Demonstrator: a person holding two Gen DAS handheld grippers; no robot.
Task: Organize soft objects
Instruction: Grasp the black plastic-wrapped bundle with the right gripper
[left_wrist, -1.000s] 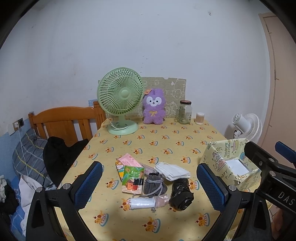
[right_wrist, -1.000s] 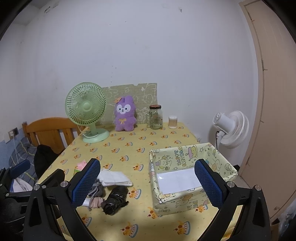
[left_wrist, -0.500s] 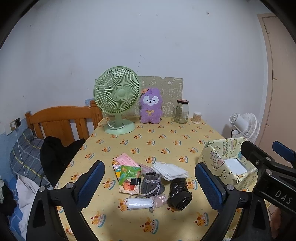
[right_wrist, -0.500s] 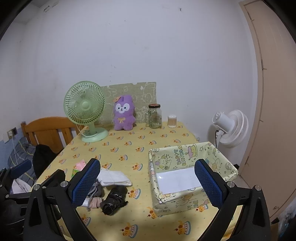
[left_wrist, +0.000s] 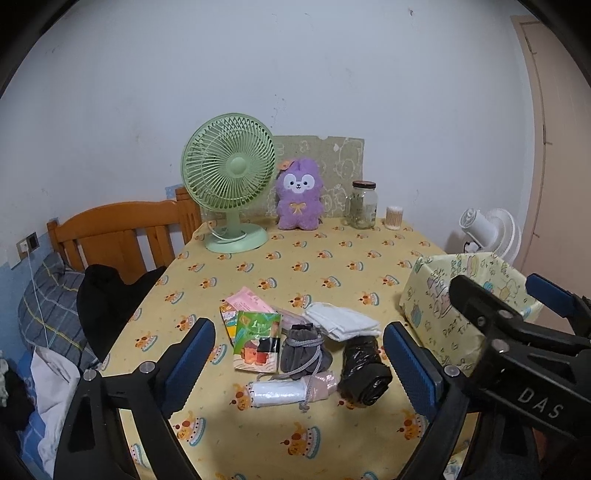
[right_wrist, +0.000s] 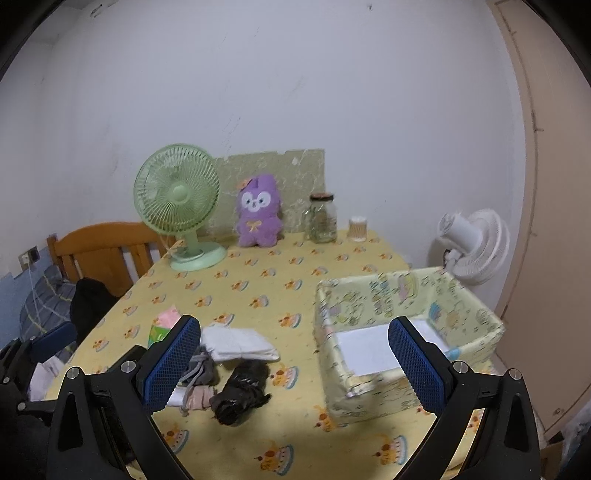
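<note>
- The left gripper (left_wrist: 297, 363) hangs above the near edge of the table (left_wrist: 332, 266), its blue-padded fingers spread wide and holding nothing.
- The right gripper (right_wrist: 291, 363) is likewise spread wide and empty, above the near right part of the table.
- A paper-covered box (right_wrist: 406, 332) with a cartoon print sits by the table's right edge, open at the top; all that shows inside it is a white sheet (right_wrist: 373, 349) lying on its floor.
- The soft things lie in a cluster toward the near edge, left of the box and apart from it: a folded white cloth (left_wrist: 341, 325), a grey drawstring pouch (left_wrist: 303, 350) and a black crumpled bundle (left_wrist: 364, 371) just beside each other.
- A white roll (left_wrist: 280, 393) and a pink roll (left_wrist: 323, 384) lie end to end at the near side of the cluster, with the pouch's cord across them.
- A green packet (left_wrist: 256, 341) and a pink packet (left_wrist: 247, 301) lie at the cluster's left.
- Along the far edge stand a green fan (left_wrist: 231, 184), a purple plush toy (left_wrist: 299, 199), a lidded glass jar (left_wrist: 364, 205) with something pale green inside that I cannot identify, and a small tub of cotton swabs (left_wrist: 394, 218).
</note>
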